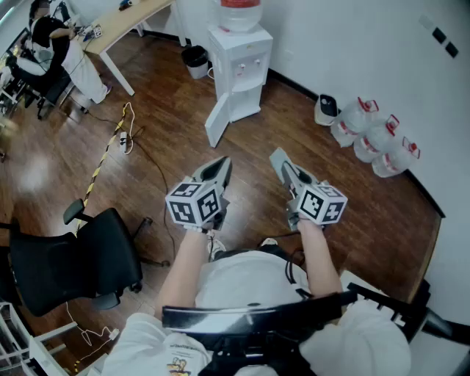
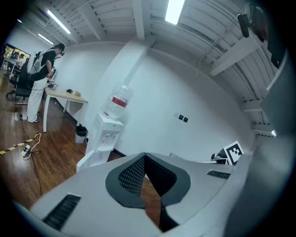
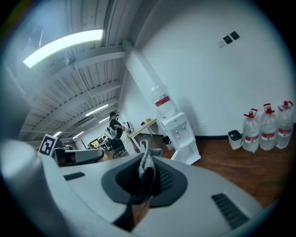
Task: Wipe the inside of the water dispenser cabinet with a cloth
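A white water dispenser [image 1: 239, 66] stands against the far wall with a bottle on top, and its lower cabinet door [image 1: 218, 121] is swung open. It also shows in the left gripper view [image 2: 105, 134] and the right gripper view [image 3: 182, 134]. I hold both grippers at waist height, well short of it. My left gripper [image 1: 222, 163] [image 2: 144, 156] is shut with nothing between its jaws. My right gripper [image 1: 277, 156] [image 3: 144, 161] is shut on a thin grey-white cloth [image 3: 146, 163] that sticks up from the jaws.
Three water jugs [image 1: 374, 136] and a small white bin [image 1: 325, 109] line the right wall. A black bin [image 1: 196, 61] stands left of the dispenser. A cable with a power strip [image 1: 125, 136] lies on the wood floor, and a black office chair [image 1: 73, 261] is near left. A person [image 1: 44, 44] stands by a table [image 1: 121, 22].
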Demonstrator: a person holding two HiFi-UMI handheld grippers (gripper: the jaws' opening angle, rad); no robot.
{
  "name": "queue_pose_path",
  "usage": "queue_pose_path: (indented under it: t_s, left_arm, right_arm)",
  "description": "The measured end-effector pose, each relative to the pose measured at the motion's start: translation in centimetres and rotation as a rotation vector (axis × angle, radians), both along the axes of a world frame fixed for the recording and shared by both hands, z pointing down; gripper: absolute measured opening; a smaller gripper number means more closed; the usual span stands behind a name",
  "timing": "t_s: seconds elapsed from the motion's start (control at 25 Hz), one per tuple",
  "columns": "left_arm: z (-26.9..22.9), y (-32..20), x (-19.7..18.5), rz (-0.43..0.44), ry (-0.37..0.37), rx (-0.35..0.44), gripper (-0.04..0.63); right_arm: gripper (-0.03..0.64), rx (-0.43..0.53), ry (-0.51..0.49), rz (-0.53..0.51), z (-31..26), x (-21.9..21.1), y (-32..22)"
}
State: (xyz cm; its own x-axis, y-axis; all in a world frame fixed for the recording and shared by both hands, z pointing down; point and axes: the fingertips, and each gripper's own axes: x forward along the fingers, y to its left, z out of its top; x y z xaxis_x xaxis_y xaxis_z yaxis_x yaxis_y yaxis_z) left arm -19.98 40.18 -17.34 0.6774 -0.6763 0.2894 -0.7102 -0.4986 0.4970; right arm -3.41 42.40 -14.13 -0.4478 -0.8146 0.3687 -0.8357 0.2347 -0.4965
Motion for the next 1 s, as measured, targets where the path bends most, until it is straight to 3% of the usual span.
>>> queue_pose_path:
  t_s: [0.32,0.68,1.0]
  left_arm:
    - [0.4,0.9,2.8,-0.015,-0.007,-0.005,-0.012]
    - [2.4,0.7,8.2,-0.052,-0.009,-0.033,-0.012]
    - [5.1,-5.3,10.0,-0.043,-0.023,-0.079,-0.012]
  right_arm:
    - [0.034,0.013,-0.016,-0.017,0.0,2.7,0.6]
    - [0.034,-0.038,-0.015,-0.052,3.3,8.5,0.8]
    - [0.034,-0.080,-0.024,-0.052,6.1,10.0,-4.7]
